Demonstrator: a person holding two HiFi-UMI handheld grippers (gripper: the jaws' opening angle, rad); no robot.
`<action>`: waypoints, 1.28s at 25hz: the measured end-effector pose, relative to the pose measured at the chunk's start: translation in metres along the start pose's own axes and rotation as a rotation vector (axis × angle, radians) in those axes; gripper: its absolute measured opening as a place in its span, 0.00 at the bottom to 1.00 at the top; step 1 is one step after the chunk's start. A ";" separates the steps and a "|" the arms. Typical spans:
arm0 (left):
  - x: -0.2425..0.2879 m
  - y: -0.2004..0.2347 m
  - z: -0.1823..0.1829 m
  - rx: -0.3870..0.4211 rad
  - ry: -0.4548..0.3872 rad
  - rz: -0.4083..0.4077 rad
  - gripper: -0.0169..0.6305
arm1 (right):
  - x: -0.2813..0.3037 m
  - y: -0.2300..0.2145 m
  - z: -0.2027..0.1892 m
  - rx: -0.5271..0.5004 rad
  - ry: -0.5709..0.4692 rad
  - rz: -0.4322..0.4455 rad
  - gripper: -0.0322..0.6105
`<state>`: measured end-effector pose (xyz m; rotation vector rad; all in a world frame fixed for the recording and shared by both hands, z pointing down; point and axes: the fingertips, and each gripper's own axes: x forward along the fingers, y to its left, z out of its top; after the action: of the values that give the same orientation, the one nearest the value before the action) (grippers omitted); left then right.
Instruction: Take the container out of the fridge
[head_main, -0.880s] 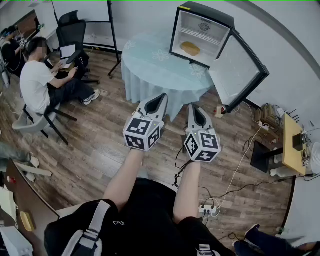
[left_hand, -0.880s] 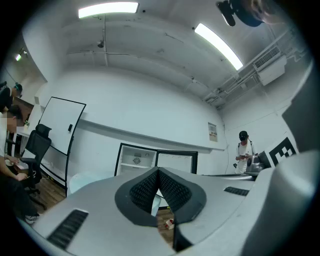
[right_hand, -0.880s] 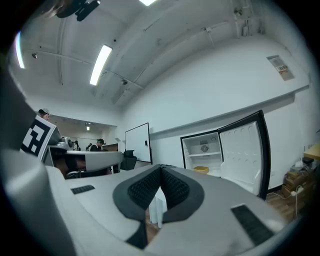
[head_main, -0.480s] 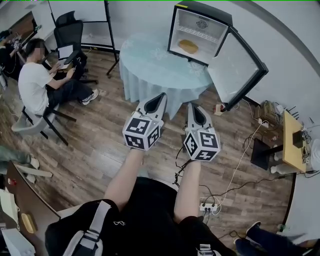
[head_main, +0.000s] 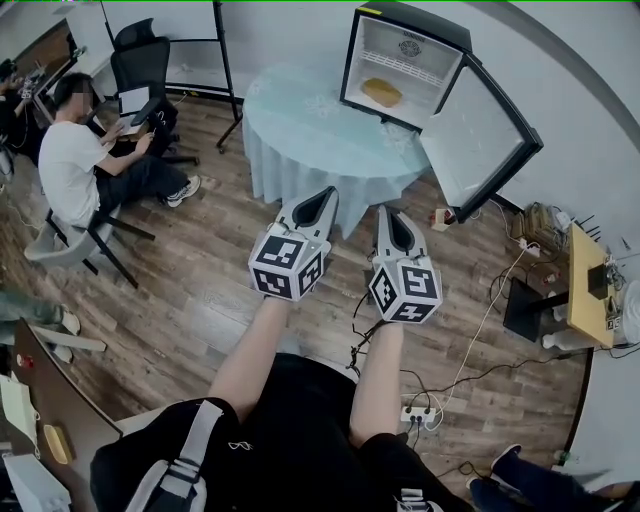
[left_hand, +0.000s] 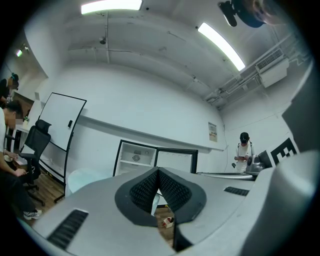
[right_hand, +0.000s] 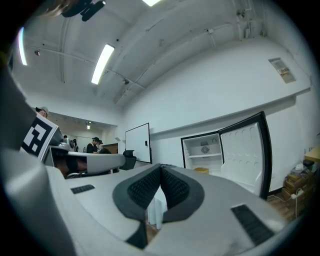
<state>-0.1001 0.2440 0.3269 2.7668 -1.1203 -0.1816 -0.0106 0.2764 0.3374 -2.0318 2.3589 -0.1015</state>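
Nearest the person, the grey plastic left gripper (head_main: 322, 198) and its twin, the right gripper (head_main: 388, 222), are hovering side by side over the brown wooden plank floor (head_main: 200, 290). Each is pressing its black ribbed pads together on nothing, so both claws are empty. Beyond them, towards 12 o'clock, the round table (head_main: 310, 135) draped in pale blue cloth is standing well apart from the grippers. At its far edge, around 1 o'clock, the small black fridge (head_main: 412, 22) with a white interior is sitting with its door (head_main: 480, 140) swung wide to the right. The flat yellow-orange container (head_main: 381, 93) is lying on the lower shelf inside, untouched. The task appears to be at the approach step, with no reach begun. The next move probably calls for stepping up to the table and spreading one claw. That claw would then need guiding past the open door into the compartment to close around the container.
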 end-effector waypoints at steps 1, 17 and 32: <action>0.000 0.002 0.000 -0.002 0.001 0.001 0.03 | 0.002 0.001 -0.001 0.001 0.002 0.000 0.06; 0.032 0.063 -0.006 -0.047 0.012 0.000 0.03 | 0.063 0.001 -0.010 0.009 0.021 -0.026 0.06; 0.098 0.185 0.006 -0.056 0.066 -0.025 0.03 | 0.203 0.021 -0.020 0.034 0.057 -0.072 0.06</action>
<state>-0.1565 0.0437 0.3496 2.7177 -1.0485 -0.1217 -0.0625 0.0789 0.3604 -2.1257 2.2997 -0.2029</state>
